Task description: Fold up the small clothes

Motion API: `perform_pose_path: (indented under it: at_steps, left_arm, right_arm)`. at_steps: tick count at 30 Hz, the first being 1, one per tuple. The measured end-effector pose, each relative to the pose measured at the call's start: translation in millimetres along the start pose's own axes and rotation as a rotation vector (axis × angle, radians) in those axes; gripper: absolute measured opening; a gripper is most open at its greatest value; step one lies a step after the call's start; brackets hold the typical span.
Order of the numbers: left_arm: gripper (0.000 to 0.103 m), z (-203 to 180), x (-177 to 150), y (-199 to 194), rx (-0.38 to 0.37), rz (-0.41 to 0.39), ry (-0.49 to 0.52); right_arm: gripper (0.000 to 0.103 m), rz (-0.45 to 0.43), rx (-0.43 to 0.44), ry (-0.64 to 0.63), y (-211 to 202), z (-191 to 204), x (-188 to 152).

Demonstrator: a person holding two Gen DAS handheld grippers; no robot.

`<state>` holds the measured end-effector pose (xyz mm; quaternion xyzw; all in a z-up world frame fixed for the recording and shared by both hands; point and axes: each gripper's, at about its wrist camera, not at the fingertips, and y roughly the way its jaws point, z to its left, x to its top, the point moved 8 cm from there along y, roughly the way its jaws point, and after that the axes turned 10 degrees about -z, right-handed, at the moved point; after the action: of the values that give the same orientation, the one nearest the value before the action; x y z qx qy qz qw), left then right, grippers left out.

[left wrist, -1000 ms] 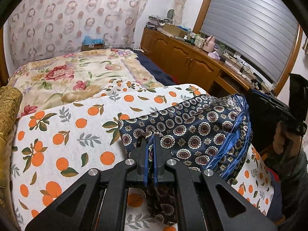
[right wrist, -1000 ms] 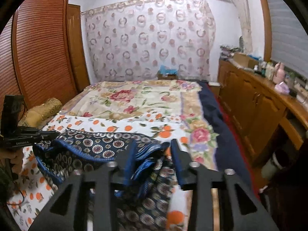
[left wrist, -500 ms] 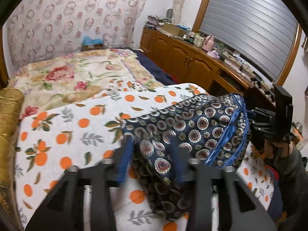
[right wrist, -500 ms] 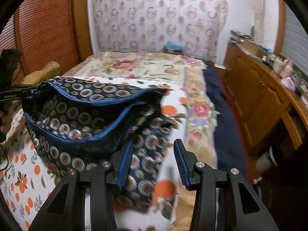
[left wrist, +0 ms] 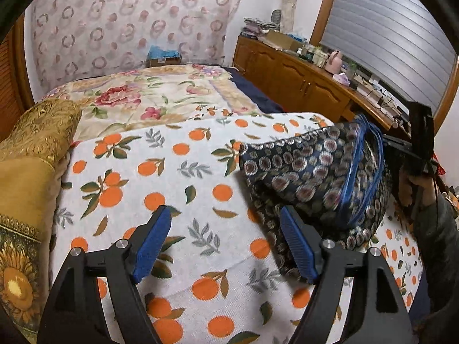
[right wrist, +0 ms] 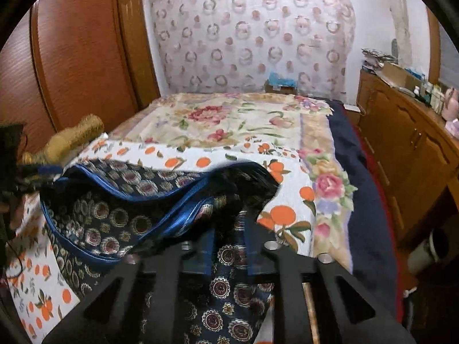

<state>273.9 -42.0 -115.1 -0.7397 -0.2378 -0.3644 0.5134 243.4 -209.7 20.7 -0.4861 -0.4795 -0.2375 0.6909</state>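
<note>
A dark blue garment (left wrist: pixel 315 172) with round medallion print and bright blue trim lies bunched on the orange-print sheet (left wrist: pixel 172 157) of the bed. My left gripper (left wrist: pixel 224 210) hovers over the sheet, its jaws opening and empty; the garment's near edge lies just right of the right finger. In the right wrist view the garment (right wrist: pixel 129 220) billows up, and my right gripper (right wrist: pixel 229 238) is closing with a fold of it pinched between the pads. From the left wrist view the right gripper (left wrist: pixel 413 149) shows at the garment's far right end, a hand under it.
A golden bolster pillow (left wrist: pixel 37 132) lies along the bed's left side. A floral blanket (left wrist: pixel 143 97) covers the far half. A wooden cabinet (right wrist: pixel 401 143) cluttered with items runs along the right wall, and a wooden wardrobe (right wrist: pixel 80 57) stands on the left.
My left gripper let go of the garment's corner, spread its jaws and drew away to the left. My right gripper came down and closed on the cloth, which bunched toward it.
</note>
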Motion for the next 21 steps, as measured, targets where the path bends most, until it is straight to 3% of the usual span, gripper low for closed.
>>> perform_pose_path:
  at_steps: [7, 10, 14, 21]
  left_arm:
    - [0.079, -16.2, -1.1, 9.9, -0.047, 0.028, 0.031]
    - [0.079, -25.1, 5.4, 17.5, -0.055, 0.030, 0.059]
    - [0.079, -36.7, 19.4, 32.7, -0.072, 0.039, 0.094]
    - [0.079, -51.4, 50.1, 62.7, -0.106, 0.025, 0.143]
  right_arm:
    - [0.009, 0.039, -0.132, 0.054, 2.1, -16.0, -22.6]
    - [0.009, 0.039, -0.133, 0.060, -0.1, -7.6, -18.1]
    - [0.027, 0.025, -0.143, 0.052, -7.2, -6.7, -9.7]
    - [0.031, 0.005, -0.106, 0.028, -3.6, -12.6, -13.8]
